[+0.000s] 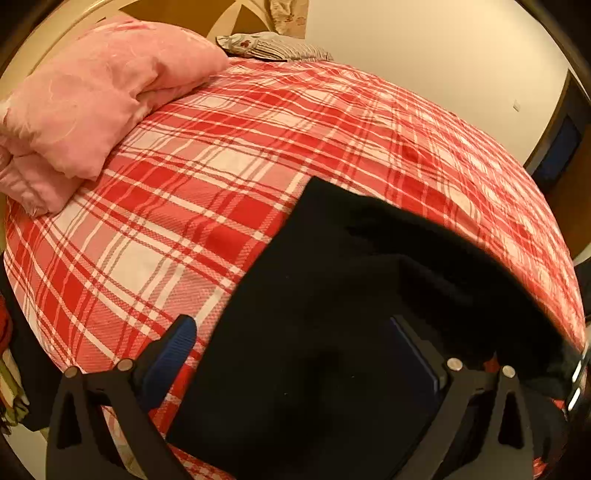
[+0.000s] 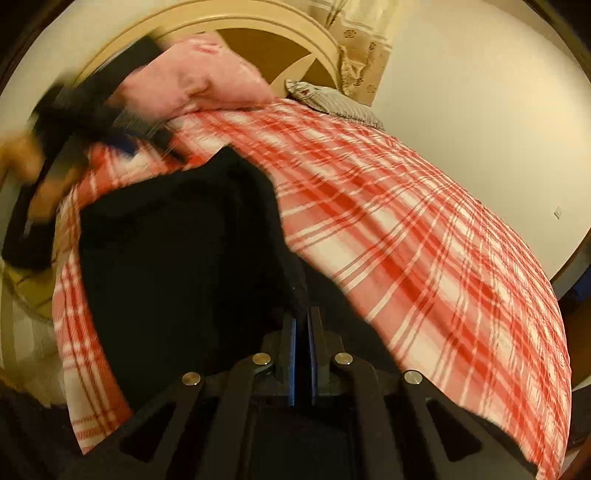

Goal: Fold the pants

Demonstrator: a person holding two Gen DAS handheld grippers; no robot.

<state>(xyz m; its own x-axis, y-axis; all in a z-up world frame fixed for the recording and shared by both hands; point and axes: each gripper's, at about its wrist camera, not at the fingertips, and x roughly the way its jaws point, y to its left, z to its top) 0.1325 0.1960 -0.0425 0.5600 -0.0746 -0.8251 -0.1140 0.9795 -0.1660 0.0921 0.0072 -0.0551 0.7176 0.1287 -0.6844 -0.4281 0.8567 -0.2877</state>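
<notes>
The black pants point(image 1: 317, 302) are laid partly folded on the plaid bed cover point(image 1: 192, 192), a fold is judged unfinished, while the left gripper point(image 1: 295, 354) is spread wide and the right gripper point(image 2: 302, 325) is clamped on their edge.

2 wrist views, low and close over plaid bed point(image 1: 229, 155), both toward headboard point(image 2: 236, 22); right view blurred, probably moving.

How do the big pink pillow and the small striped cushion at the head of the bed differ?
The puffy pink pillow is far larger than the grey striped cushion. The pink one is plain; the striped one carries a small red motif. The pink one lies left, the striped one farther right. Both rest on the red plaid bedcover.
</notes>
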